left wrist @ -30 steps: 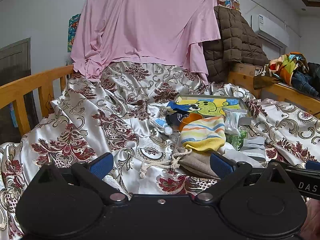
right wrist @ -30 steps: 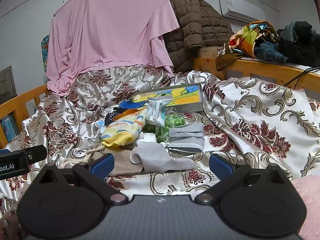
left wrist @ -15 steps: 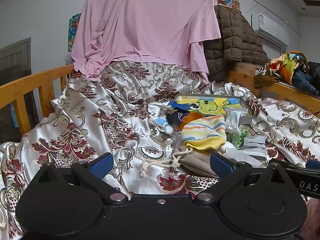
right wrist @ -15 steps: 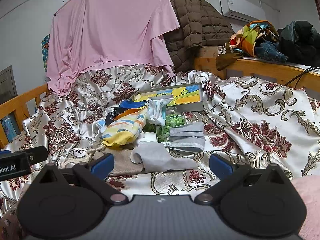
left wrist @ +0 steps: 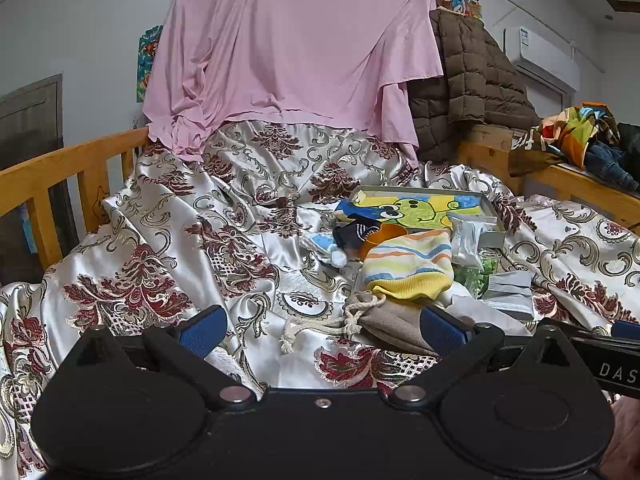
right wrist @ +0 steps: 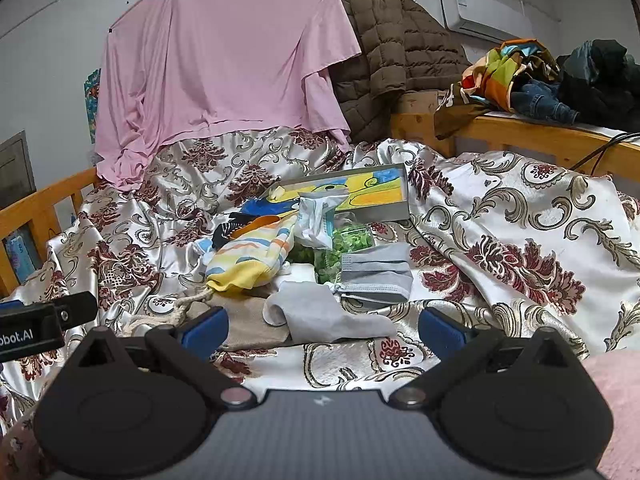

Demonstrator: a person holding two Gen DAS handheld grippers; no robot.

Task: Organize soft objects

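A pile of soft items lies on the patterned bedspread point(left wrist: 168, 248). It holds a striped yellow knit hat point(left wrist: 408, 264) point(right wrist: 248, 254), a tan drawstring pouch point(left wrist: 384, 320) point(right wrist: 248, 324), a grey sock point(right wrist: 324, 314), a grey face mask point(right wrist: 378, 272) point(left wrist: 510, 292), a clear packet point(right wrist: 318, 220) and a green leafy bag point(right wrist: 344, 244). A shallow box with a cartoon picture point(left wrist: 424, 208) point(right wrist: 352, 192) sits behind the pile. My left gripper point(left wrist: 320, 330) is open and empty, just short of the pouch. My right gripper point(right wrist: 322, 330) is open and empty, just short of the sock.
A pink sheet point(left wrist: 288, 52) and a brown quilted jacket point(left wrist: 468, 80) hang at the bed's head. A wooden rail point(left wrist: 52, 184) runs along the left. A wooden shelf point(right wrist: 540, 132) with heaped clothes stands at the right. A dark sock and an orange item point(left wrist: 368, 234) lie by the box.
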